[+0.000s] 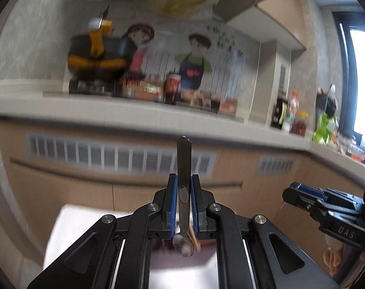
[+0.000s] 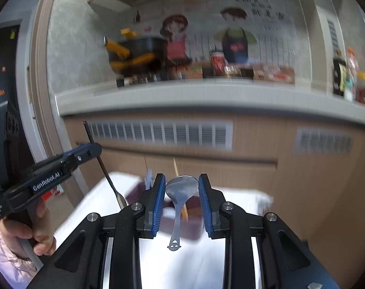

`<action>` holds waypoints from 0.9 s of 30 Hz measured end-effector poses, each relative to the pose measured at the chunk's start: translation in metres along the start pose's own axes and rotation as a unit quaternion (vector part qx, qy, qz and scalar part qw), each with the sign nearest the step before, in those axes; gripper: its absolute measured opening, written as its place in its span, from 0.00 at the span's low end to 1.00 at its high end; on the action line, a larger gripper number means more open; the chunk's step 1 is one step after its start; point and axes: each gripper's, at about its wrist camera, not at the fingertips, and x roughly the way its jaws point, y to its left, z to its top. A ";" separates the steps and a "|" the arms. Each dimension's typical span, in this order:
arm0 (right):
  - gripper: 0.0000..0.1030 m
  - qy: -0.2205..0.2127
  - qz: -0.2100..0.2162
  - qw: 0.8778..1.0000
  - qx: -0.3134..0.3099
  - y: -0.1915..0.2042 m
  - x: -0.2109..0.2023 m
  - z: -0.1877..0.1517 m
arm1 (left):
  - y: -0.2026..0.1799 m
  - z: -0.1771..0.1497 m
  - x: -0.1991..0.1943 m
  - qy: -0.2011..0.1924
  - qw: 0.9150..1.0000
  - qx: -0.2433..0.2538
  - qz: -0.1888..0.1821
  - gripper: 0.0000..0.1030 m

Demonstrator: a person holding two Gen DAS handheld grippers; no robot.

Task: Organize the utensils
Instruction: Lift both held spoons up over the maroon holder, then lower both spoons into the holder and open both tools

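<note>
A slim stainless-steel spoon with a long flat handle [image 1: 184, 168] is pinched between the blue-padded fingers of the left gripper [image 1: 184, 192], lifted above a white-covered table [image 2: 182, 265] in a home kitchen. The handle is held pointing forward and upward, with the small oval bowl hanging back toward the camera, a hold that appears chosen so the utensil can be lowered bowl-first into a container. In the right wrist view the same spoon is seen side-on as a thin line crossing the left tool's jaws.

A second utensil, a broad polished-steel ladle-shaped spoon with a cut-out face at its handle end [image 2: 180, 192], is seen between the blue pads of the right gripper [image 2: 181, 187]. Its rounded bowl is pressed on both edges by the pads, so it is judged to be gripped rather than merely framed; the handle trails back toward the camera.

Below both tools, a dark maroon tray or box [image 2: 194, 221] is partly made out on the table, with what may be a wooden chopstick [image 2: 180, 187] standing behind the ladle. Its compartments are hidden by the fingers and by motion blur, so the intended slot for either spoon cannot be told. The beige counter [image 1: 134, 113] and its clutter are blurred beyond reading.
</note>
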 end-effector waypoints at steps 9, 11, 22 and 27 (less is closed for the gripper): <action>0.25 -0.003 -0.030 1.000 -0.007 -0.005 0.055 0.047 | 0.022 0.020 0.053 -0.009 1.000 -0.015 0.006 0.11; 0.25 0.012 -0.029 1.000 -0.003 -0.007 0.072 0.043 | 0.027 0.011 0.067 0.001 1.000 -0.016 0.012 0.11; 0.45 0.139 0.001 0.990 0.021 -0.013 0.162 -0.013 | 0.051 -0.076 0.121 0.130 0.991 -0.039 0.019 0.31; 0.63 0.147 -0.006 0.988 0.038 -0.015 0.153 -0.033 | 0.060 -0.096 0.095 0.150 0.986 -0.060 0.034 0.54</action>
